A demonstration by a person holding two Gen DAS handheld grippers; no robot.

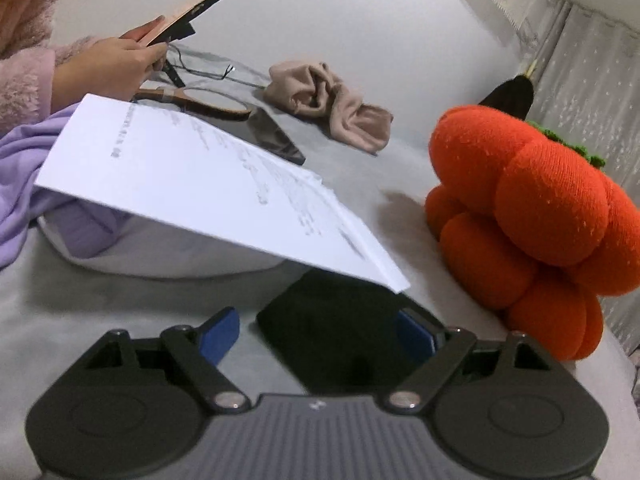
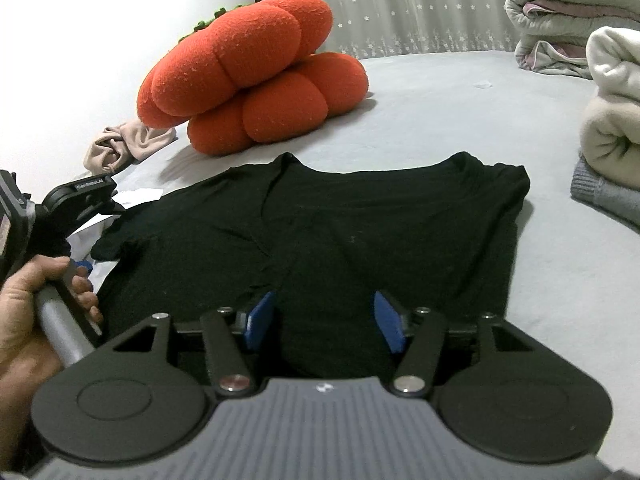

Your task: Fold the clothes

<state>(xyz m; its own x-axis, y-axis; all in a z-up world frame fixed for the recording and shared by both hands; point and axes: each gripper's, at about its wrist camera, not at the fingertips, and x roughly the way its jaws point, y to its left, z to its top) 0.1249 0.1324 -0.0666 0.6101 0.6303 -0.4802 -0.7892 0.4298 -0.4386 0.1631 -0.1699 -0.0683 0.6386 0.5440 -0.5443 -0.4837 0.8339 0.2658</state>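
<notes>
The black T-shirt point(image 2: 320, 220) lies flat on the grey bed point(image 2: 460, 100), its sleeve at nine o'clock already tucked inward; the rest looks unfolded. The right tool point(image 2: 324, 320) straddles the near hem, pads apart, gripping nothing. The left tool point(image 1: 316, 334) gapes wide over a sleeve edge, under a paper sheet point(image 1: 200, 184).

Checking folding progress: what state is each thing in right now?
black T-shirt: flat on the bed, left side folded inward
left gripper: open, shirt cloth between its fingers
right gripper: open over the shirt's hem
beige garment: crumpled, unfolded
white papers: lifted at an angle
cream blanket: folded
</notes>
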